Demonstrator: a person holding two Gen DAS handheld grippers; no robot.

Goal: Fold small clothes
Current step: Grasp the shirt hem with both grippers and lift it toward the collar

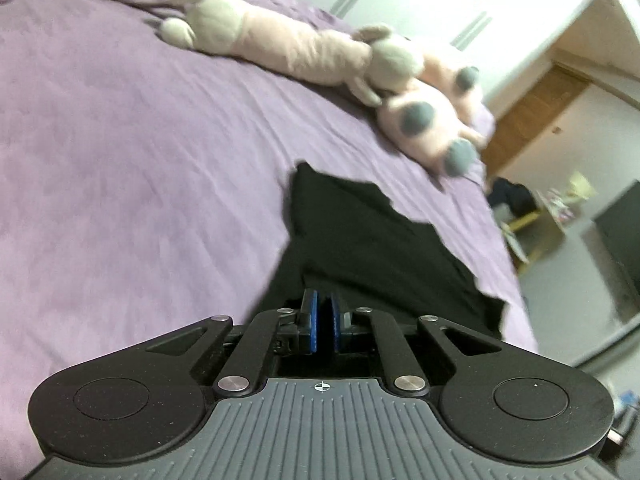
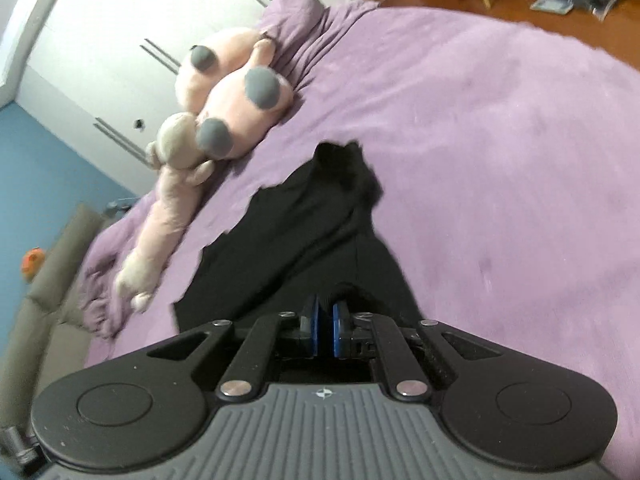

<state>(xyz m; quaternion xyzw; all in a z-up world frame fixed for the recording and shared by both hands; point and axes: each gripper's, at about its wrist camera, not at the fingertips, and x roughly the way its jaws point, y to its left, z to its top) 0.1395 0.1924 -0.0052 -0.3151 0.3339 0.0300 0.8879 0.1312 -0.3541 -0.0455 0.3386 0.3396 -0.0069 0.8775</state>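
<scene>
Left gripper (image 1: 324, 308): pinching near edge of black garment (image 1: 360, 232). Right gripper (image 2: 324, 312): likewise pinching it. Garment: on bed (image 1: 120, 160), long axis running straight ahead from both grippers, toward plush toys (image 1: 420, 108).

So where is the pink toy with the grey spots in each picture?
Left wrist view: the pink spotted plush lies on the purple bed at upper right, beyond the black garment.
Right wrist view: the same plush lies at upper left, beyond the garment.
Shared landmark: the long pale plush touching it.
</scene>
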